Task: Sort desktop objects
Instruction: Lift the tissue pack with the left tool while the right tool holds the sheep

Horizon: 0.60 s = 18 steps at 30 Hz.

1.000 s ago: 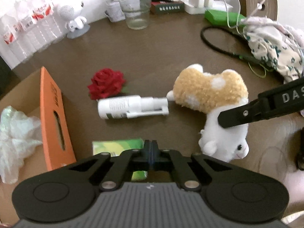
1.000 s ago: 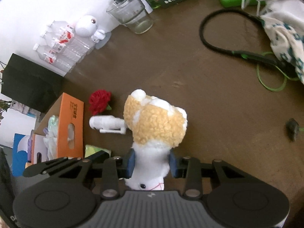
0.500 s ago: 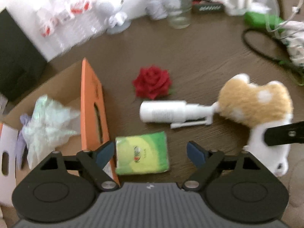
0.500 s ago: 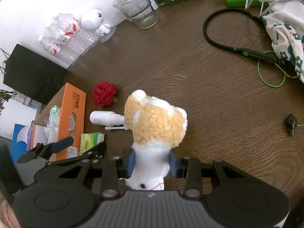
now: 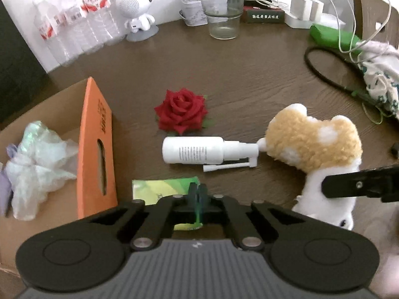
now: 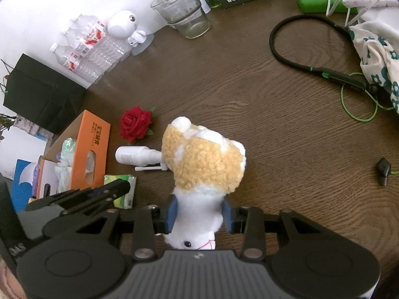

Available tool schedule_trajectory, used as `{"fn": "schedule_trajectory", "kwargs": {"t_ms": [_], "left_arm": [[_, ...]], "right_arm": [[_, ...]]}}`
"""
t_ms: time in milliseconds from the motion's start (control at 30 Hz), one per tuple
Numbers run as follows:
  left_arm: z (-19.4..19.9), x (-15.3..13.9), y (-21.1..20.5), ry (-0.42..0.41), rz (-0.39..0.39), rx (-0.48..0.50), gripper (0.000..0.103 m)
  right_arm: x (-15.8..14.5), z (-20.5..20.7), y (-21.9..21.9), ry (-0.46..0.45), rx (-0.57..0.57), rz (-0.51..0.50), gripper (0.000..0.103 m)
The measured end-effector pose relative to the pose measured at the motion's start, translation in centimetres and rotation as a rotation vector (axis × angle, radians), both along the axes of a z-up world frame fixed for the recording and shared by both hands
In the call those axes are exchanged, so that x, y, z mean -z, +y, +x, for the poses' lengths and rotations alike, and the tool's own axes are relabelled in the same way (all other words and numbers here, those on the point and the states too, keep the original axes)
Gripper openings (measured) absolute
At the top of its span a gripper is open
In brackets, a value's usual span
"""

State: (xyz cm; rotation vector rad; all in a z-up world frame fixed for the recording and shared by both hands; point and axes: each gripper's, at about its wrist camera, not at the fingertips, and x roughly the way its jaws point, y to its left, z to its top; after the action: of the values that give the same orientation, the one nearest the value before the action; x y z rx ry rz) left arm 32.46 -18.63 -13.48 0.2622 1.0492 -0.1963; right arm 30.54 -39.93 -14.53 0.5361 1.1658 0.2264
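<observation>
My right gripper [image 6: 199, 211] is shut on the white neck of a tan-and-white plush toy [image 6: 204, 164], which lies head toward me on the brown table [image 6: 274, 124]. My left gripper [image 5: 198, 193] is shut, its tips together over the right edge of a green tissue pack [image 5: 154, 189]. Whether they pinch the wrapper, I cannot tell. A white spray bottle [image 5: 192, 149] lies just beyond the pack, nozzle touching the plush toy [image 5: 311, 139]. A red rose [image 5: 180, 111] lies behind the bottle. The right gripper's black finger [image 5: 361, 185] crosses the toy.
An orange-sided cardboard box [image 5: 96, 144] with crumpled plastic inside stands at the left. Along the back are water bottles [image 5: 74, 32], a white figurine [image 5: 136, 12], a glass [image 5: 222, 12] and chargers. A black cable [image 5: 321, 74] and floral cloth [image 5: 381, 79] lie at the right.
The left gripper opened wide over the green pack, then shut again near its right edge. The right gripper kept still, holding the plush toy.
</observation>
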Motion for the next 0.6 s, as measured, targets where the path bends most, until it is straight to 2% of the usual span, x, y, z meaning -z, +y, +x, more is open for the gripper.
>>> {"fn": "schedule_trajectory", "kwargs": {"t_ms": [100,133,200,233,267,333,367,433,600], "left_arm": [[-0.5,-0.1,0.0,0.002,-0.002,-0.01,0.002],[-0.6,-0.2,0.1,-0.005,0.005,-0.029,0.006],[-0.5,-0.3,0.2,-0.031,0.024,-0.06,0.03],[-0.4,-0.4,0.3,-0.04,0.033,-0.071,0.059],[-0.2,-0.5,0.3,-0.049,0.042,-0.083,0.07],[0.1,-0.5,0.4,-0.052,0.054,-0.096,0.072],[0.3,-0.5,0.3,-0.049,0.058,-0.1,0.08],[0.7,-0.5,0.3,-0.041,0.067,-0.108,0.086],[1.9,0.5,0.5,0.017,0.045,-0.137,0.086]], "right_arm": [[-0.1,-0.2,0.1,-0.001,-0.001,-0.005,0.037],[-0.2,-0.2,0.1,-0.001,-0.002,-0.007,0.037],[-0.2,-0.3,0.2,0.0,-0.001,-0.008,0.037],[-0.2,-0.4,0.2,0.0,-0.002,-0.008,0.037],[-0.2,-0.4,0.2,0.001,-0.003,-0.009,0.037],[-0.3,-0.4,0.2,0.0,-0.007,-0.011,0.037],[-0.3,-0.4,0.2,-0.001,-0.009,-0.011,0.037],[-0.3,-0.4,0.2,-0.001,-0.011,-0.011,0.037],[-0.1,-0.4,0.0,0.001,-0.012,-0.004,0.037]]}}
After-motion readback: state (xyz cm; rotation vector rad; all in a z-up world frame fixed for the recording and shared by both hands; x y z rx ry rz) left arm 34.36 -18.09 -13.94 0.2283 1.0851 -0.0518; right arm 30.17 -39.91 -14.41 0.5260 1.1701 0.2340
